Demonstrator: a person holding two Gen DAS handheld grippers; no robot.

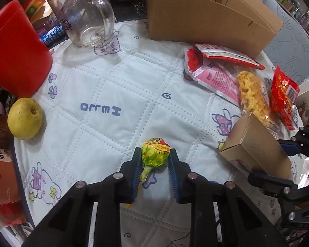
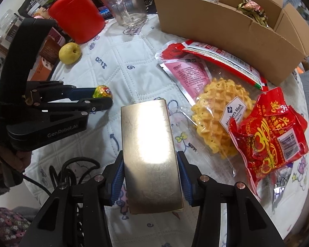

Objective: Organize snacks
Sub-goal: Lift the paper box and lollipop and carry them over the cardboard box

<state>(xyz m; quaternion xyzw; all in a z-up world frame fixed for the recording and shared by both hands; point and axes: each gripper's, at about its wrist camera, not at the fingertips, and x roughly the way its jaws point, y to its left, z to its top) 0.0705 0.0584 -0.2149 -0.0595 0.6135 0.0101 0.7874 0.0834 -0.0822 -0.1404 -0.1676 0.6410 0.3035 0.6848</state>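
Observation:
A lollipop (image 1: 155, 154) in a yellow-green wrapper lies on the quilted white cloth (image 1: 105, 78), and my left gripper (image 1: 155, 150) is shut on its round head, stick pointing back toward me. In the right wrist view the same lollipop (image 2: 102, 91) shows between the left gripper's fingertips (image 2: 111, 103). My right gripper (image 2: 150, 154) is shut on a small shiny tan box (image 2: 150, 133), held just above the cloth. A waffle biscuit pack (image 2: 216, 113), a pink-red pouch (image 2: 187, 72) and a red packet (image 2: 274, 135) lie to the right. The open cardboard box (image 2: 226, 37) at the back holds several wrapped snacks.
A yellow pear (image 1: 24, 118), a red canister (image 1: 16, 51) and a glass mug (image 1: 82, 16) stand along the left and back. Jars and cartons crowd the far left edge. A black cable (image 2: 72, 168) trails over the near cloth. A hand (image 2: 14, 160) holds the left gripper.

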